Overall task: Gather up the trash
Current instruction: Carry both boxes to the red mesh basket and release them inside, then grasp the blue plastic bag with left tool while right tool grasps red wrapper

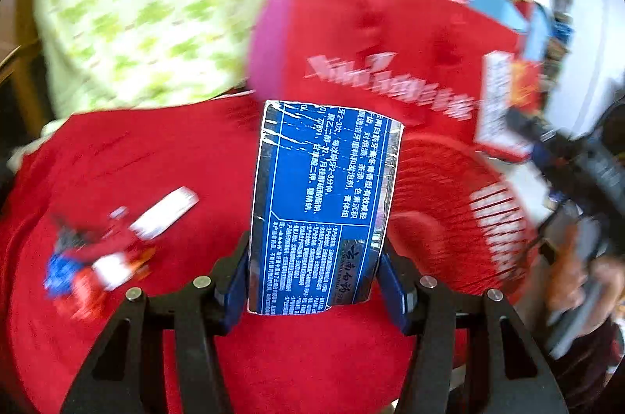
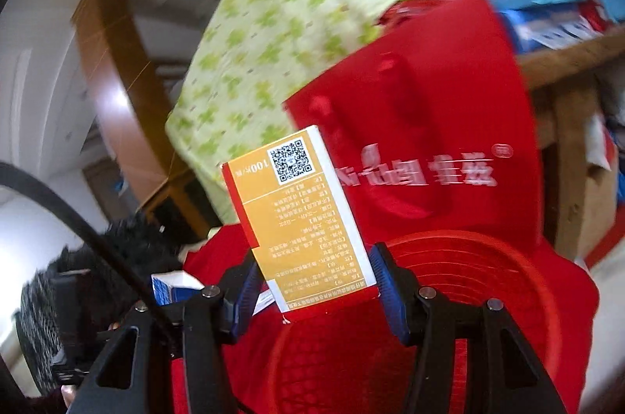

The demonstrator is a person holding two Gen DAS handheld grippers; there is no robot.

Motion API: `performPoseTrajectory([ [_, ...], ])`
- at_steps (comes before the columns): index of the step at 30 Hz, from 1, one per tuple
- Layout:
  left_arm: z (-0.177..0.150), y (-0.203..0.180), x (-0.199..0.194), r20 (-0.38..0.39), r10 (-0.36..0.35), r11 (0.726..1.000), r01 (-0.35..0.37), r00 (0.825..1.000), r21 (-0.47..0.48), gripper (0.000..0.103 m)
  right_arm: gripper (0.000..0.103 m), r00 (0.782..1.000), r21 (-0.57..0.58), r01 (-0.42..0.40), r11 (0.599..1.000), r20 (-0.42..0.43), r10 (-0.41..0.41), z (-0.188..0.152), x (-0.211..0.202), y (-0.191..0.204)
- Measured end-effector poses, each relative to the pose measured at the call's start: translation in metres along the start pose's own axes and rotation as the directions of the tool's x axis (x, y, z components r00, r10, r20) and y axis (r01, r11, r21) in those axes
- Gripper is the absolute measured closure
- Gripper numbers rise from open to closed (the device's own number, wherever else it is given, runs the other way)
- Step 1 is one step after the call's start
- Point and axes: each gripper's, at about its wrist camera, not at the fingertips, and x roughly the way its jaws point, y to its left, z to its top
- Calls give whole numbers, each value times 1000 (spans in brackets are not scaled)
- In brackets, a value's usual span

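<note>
Two boxes are held, one per gripper. From the left wrist, a blue box (image 1: 324,207) is clamped upright between the fingers (image 1: 236,281) of the left gripper (image 1: 316,281), above a red cloth (image 1: 148,163). Left of the fingers, small wrappers (image 1: 109,250) are seen lying on that cloth; ahead and to the right, a red basket (image 1: 449,203) is seen.

From the right wrist, an orange box (image 2: 300,214) is pinched, tilted leftward, between the fingers (image 2: 386,293) of the right gripper (image 2: 312,289), over the red basket (image 2: 488,277). Beyond the fingertips a red bag (image 2: 422,109) is seen standing.
</note>
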Motion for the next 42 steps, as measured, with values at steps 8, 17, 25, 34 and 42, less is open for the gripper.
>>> performPoseTrajectory([
  [8,23,-65,35,-28,-73,994,75,997,85,30,32,1000,130,22,991,1,-22,4,-11,-41],
  [17,-3,-22,22,-22,-37,999,38,999,3,29,25,997,109,0,994,72,-8,2,-15,-25],
  [25,-75,95,-19,-63,143,976,-151,988,-158,27,25,974,-57,-198,979,101,203,-6,16,66],
  [34,-160,252,-71,-146,354,831,-382,924,-405,27,25,923,-98,-326,940,-250,293,-71,145,176],
  [42,-181,324,-75,-169,366,760,-399,915,-513,27,25,837,56,-213,975,-504,212,-139,271,194],
])
